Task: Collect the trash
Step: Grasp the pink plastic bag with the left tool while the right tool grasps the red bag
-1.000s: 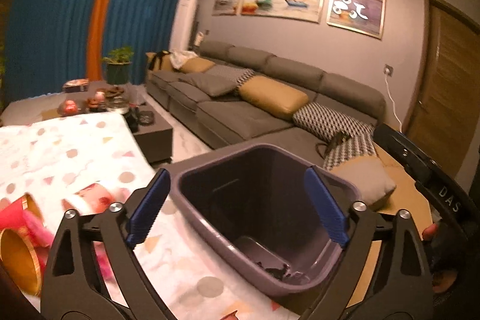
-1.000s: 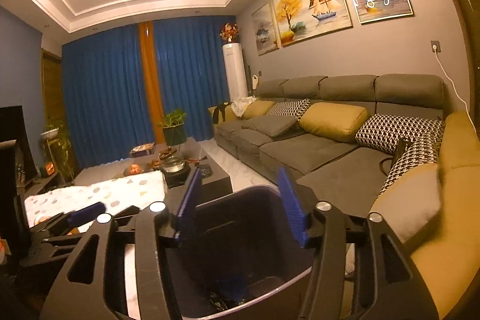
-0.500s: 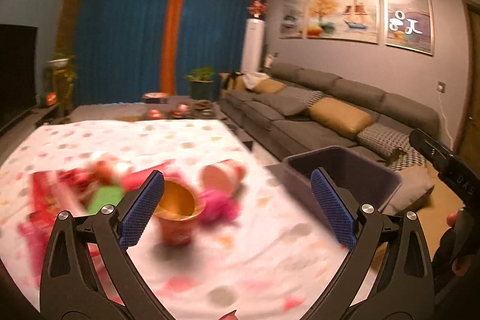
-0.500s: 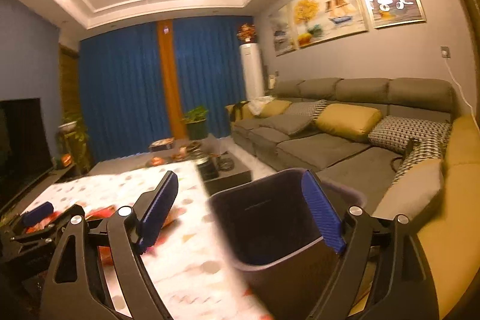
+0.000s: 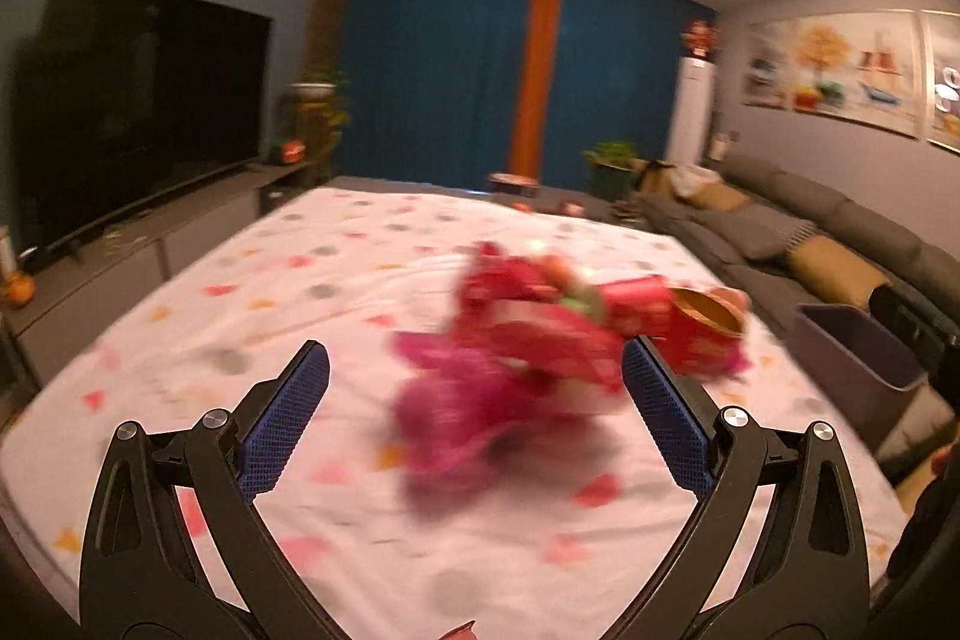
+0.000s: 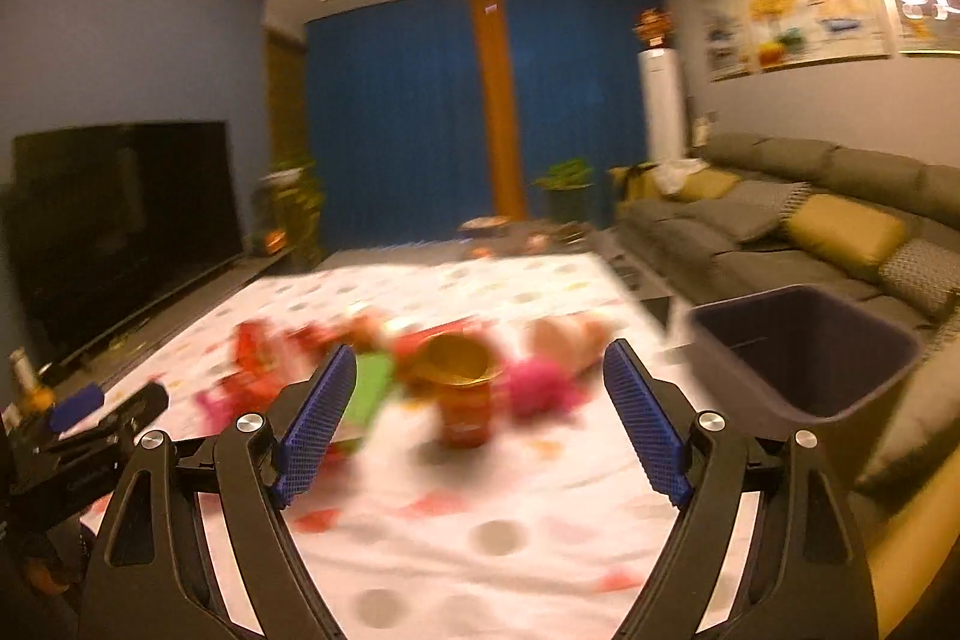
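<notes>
Both views had swung from the dark plastic bin toward the trash. Left wrist view: the left gripper (image 5: 474, 388) stood apart and empty over the spotted cloth-covered bench (image 5: 336, 280), facing blurred red and pink wrappers (image 5: 510, 358); the bin (image 5: 852, 346) sat at right. Right wrist view: the right gripper (image 6: 477, 394), jaws just opened and empty, faced a gold-rimmed red paper cup (image 6: 459, 388); the bin (image 6: 804, 346) stood at right.

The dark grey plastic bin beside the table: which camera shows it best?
The right wrist view: the dark grey plastic bin shows its open mouth and front wall. The left wrist view catches only part of it, at the right edge.
</notes>
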